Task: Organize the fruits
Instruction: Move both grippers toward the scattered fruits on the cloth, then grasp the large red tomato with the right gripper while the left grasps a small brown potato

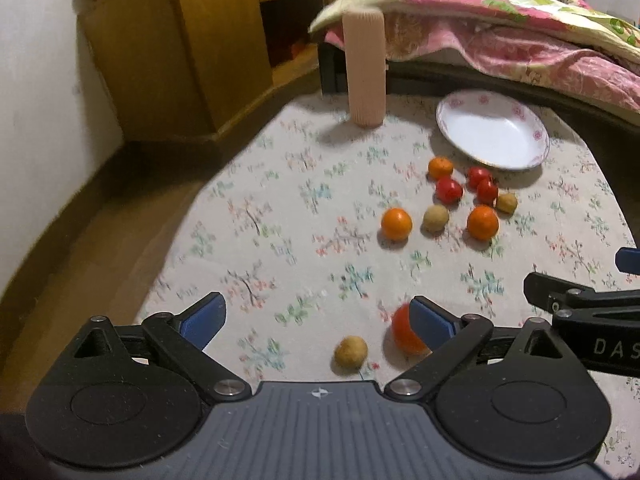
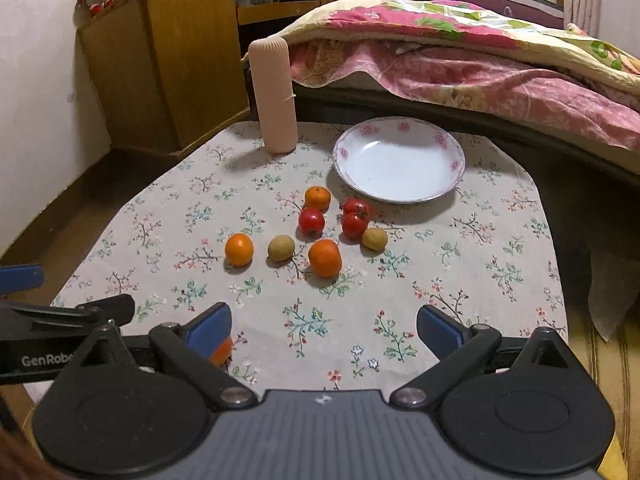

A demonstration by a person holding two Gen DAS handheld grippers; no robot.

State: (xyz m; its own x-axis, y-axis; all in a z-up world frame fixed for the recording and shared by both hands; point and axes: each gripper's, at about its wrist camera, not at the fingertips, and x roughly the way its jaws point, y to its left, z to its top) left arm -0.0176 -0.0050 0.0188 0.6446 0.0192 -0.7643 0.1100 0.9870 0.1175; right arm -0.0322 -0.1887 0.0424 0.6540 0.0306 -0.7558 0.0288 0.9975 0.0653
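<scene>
A cluster of fruit lies mid-table on the floral cloth: oranges (image 2: 239,249) (image 2: 325,257) (image 2: 317,197), red tomatoes (image 2: 311,220) (image 2: 355,224), tan longans (image 2: 281,247) (image 2: 375,238). An empty white plate (image 2: 400,160) with a pink flower rim sits behind them. My left gripper (image 1: 318,322) stands open low over the near table, a tan longan (image 1: 351,352) between its fingers and an orange (image 1: 402,330) partly hidden behind its right finger. My right gripper (image 2: 324,330) is open with nothing between its fingers. The same fruit cluster (image 1: 396,224) and plate (image 1: 494,130) show in the left wrist view.
A tall pink ribbed cylinder (image 2: 274,96) stands upright at the table's back left. A bed with a pink floral quilt (image 2: 460,52) runs behind and to the right. A wooden cabinet (image 2: 168,60) stands at the left, floor below the table's edges.
</scene>
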